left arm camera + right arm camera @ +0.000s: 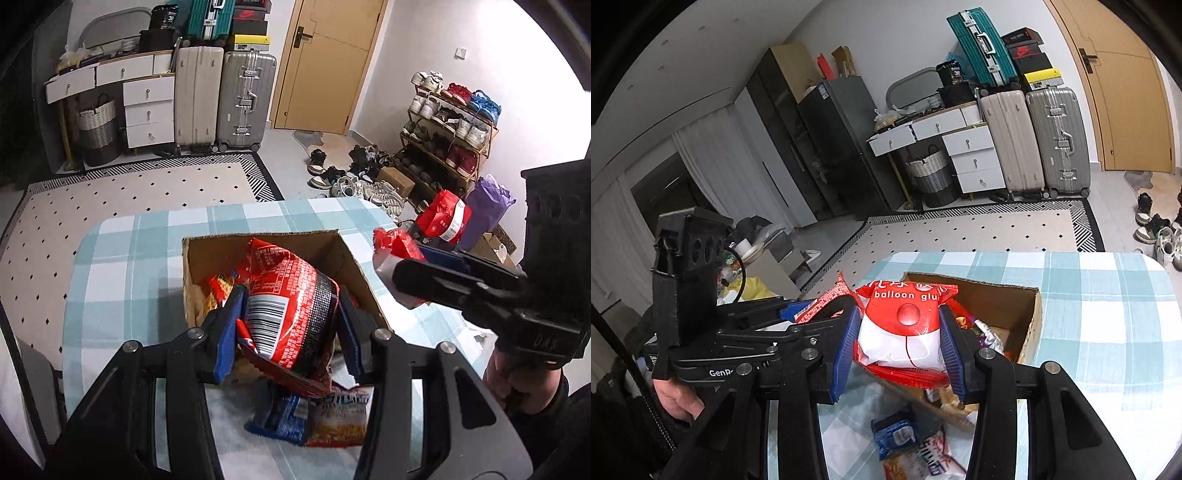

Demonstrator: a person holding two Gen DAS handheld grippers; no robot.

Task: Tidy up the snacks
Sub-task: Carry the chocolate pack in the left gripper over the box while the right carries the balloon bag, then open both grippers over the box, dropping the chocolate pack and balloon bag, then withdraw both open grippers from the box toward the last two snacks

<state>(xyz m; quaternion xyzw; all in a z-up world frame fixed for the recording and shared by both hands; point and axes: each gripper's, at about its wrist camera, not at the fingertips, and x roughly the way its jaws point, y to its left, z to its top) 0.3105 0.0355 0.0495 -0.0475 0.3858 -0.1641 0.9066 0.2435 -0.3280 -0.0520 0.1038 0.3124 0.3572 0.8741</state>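
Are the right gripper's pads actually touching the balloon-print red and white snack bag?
Touching. The right wrist view shows both blue pads of the right gripper pressed against the sides of the red and white snack bag, which hangs clamped between them.

We list, along the far wall: a beige suitcase [195,94] and a silver suitcase [245,99] upright side by side, a teal suitcase [208,16] stacked above them, beside a white drawer unit [147,107]. A woven basket [98,127] stands under it. We note a wooden door [325,62], a shoe rack [448,129] with loose shoes on the floor beside it, a dotted rug [122,199], and a dark fridge [836,147].
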